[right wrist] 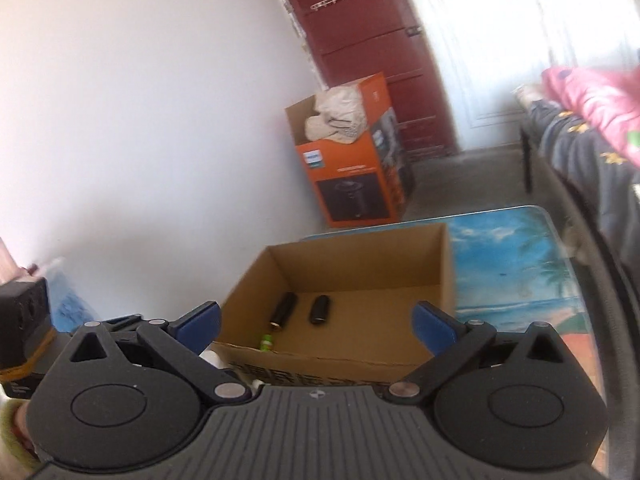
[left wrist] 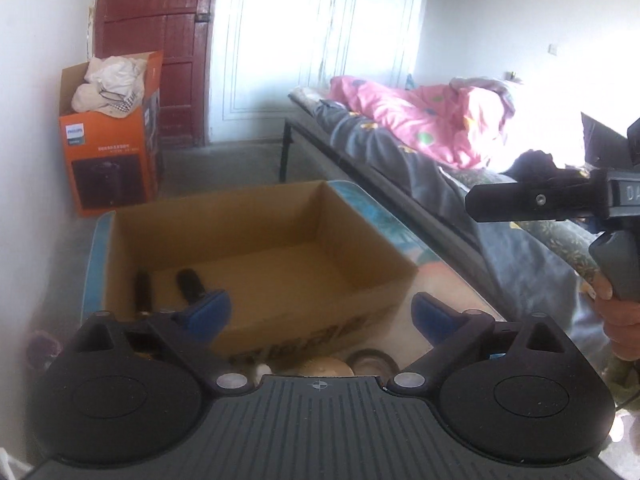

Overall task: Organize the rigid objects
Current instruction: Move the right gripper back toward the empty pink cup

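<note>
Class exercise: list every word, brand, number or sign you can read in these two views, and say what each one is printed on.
"PHILIPS": on the white label of the orange box beside the red door.
"DA": on the right gripper's body; the rest is cut off by the picture's edge.
Small line under the Philips label: too small to read.
Dark print on the cardboard box's front wall: blurred, unreadable.

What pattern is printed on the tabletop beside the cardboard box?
A tropical beach scene on the tabletop, clearest in the right wrist view.
</note>
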The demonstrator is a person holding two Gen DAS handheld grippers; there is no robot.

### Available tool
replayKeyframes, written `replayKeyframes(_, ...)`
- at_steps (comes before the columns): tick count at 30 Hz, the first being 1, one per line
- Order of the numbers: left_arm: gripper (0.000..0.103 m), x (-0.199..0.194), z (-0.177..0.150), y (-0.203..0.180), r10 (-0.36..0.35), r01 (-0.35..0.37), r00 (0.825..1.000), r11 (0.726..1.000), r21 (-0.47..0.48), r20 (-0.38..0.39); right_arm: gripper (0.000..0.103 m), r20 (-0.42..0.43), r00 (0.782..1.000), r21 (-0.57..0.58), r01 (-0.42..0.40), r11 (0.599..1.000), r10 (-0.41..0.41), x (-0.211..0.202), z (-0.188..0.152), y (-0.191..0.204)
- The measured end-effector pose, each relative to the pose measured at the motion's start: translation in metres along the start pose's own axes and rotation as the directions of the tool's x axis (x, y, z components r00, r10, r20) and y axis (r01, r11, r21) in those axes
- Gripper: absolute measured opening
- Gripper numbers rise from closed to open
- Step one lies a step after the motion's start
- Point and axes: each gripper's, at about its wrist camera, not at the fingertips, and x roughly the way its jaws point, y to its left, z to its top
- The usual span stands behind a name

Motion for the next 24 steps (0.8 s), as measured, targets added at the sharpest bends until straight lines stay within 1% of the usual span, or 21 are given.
replayKeyframes(1, 0.098, 0.000, -0.005, -0.004, -0.011, 0.011, 1.000, 1.000, -0.001, -0.003, 0.103, 0.007, 0.998, -0.024, 0.062, 0.998, -0.062, -0.005, -0.006, 0.001)
replayKeyframes(2, 0.098, -0.003, -0.010, -0.007, -0.027, 0.027, 1.000, 1.000, -0.007, -0.003, 0.103, 0.018, 0.990, -0.060, 0.141, 0.988, -0.140, -0.008, -0.017, 0.005)
replayKeyframes(3, 0.101, -0.002, -0.015, -0.010, -0.039, 0.039, 0.999, 0.999, -0.015, -0.002, 0.103, 0.028, 0.980, -0.091, 0.199, 0.976, -0.197, -0.011, -0.024, 0.006)
replayKeyframes(4, 0.102, -0.001, -0.020, -0.011, -0.050, 0.050, 0.999, 0.999, -0.023, -0.001, 0.103, 0.036, 0.965, -0.125, 0.263, 0.957, -0.261, -0.009, -0.033, 0.010)
replayKeyframes(5, 0.102, -0.001, -0.026, -0.013, -0.058, 0.058, 0.998, 0.998, -0.025, 0.000, 0.103, 0.043, 0.945, -0.158, 0.328, 0.931, -0.325, -0.009, -0.043, 0.012)
replayKeyframes(6, 0.103, -0.001, -0.031, -0.015, -0.063, 0.063, 0.998, 0.998, -0.020, 0.000, 0.103, 0.051, 0.927, -0.181, 0.374, 0.909, -0.372, -0.011, -0.050, 0.013)
replayKeyframes(7, 0.103, 0.000, -0.035, -0.017, -0.063, 0.063, 0.998, 0.998, -0.022, 0.001, 0.103, 0.058, 0.911, -0.196, 0.412, 0.890, -0.409, -0.014, -0.057, 0.013)
replayKeyframes(9, 0.103, 0.002, -0.043, -0.019, -0.074, 0.074, 0.997, 0.997, -0.031, 0.001, 0.103, 0.071, 0.888, -0.213, 0.459, 0.862, -0.455, -0.018, -0.066, 0.013)
replayKeyframes(11, 0.103, 0.004, -0.051, -0.022, -0.098, 0.097, 0.995, 0.994, -0.054, -0.013, 0.103, 0.094, 0.873, -0.222, 0.487, 0.845, -0.478, -0.026, -0.078, 0.011)
replayKeyframes(12, 0.103, 0.006, -0.055, -0.023, -0.112, 0.110, 0.994, 0.991, -0.072, -0.021, 0.103, 0.104, 0.869, -0.220, 0.494, 0.841, -0.483, -0.027, -0.082, 0.009)
replayKeyframes(13, 0.103, 0.008, -0.058, -0.022, -0.125, 0.123, 0.992, 0.989, -0.087, -0.023, 0.103, 0.110, 0.869, -0.210, 0.494, 0.844, -0.482, -0.030, -0.085, 0.008)
replayKeyframes(14, 0.103, 0.010, -0.062, -0.022, -0.135, 0.131, 0.991, 0.986, -0.100, -0.024, 0.103, 0.112, 0.876, -0.193, 0.482, 0.855, -0.468, -0.036, -0.088, 0.004)
replayKeyframes(15, 0.103, 0.012, -0.064, -0.022, -0.142, 0.138, 0.990, 0.984, -0.111, -0.028, 0.103, 0.110, 0.888, -0.177, 0.459, 0.870, -0.446, -0.038, -0.091, 0.001)
replayKeyframes(18, 0.103, 0.017, -0.073, -0.022, -0.140, 0.136, 0.990, 0.984, -0.118, -0.031, 0.103, 0.079, 0.950, -0.125, 0.312, 0.942, -0.304, -0.039, -0.103, -0.013)
replayKeyframes(19, 0.103, 0.018, -0.076, -0.022, -0.137, 0.132, 0.990, 0.984, -0.117, -0.032, 0.103, 0.058, 0.962, -0.102, 0.271, 0.957, -0.266, -0.037, -0.106, -0.017)
replayKeyframes(21, 0.103, 0.019, -0.083, -0.022, -0.131, 0.126, 0.991, 0.987, -0.099, -0.037, 0.103, 0.034, 0.974, -0.051, 0.226, 0.973, -0.224, -0.031, -0.113, -0.024)
replayKeyframes(24, 0.103, 0.023, -0.095, -0.025, -0.091, 0.088, 0.995, 0.994, -0.060, -0.049, 0.103, -0.002, 0.977, 0.013, 0.212, 0.977, -0.212, -0.017, -0.120, -0.030)
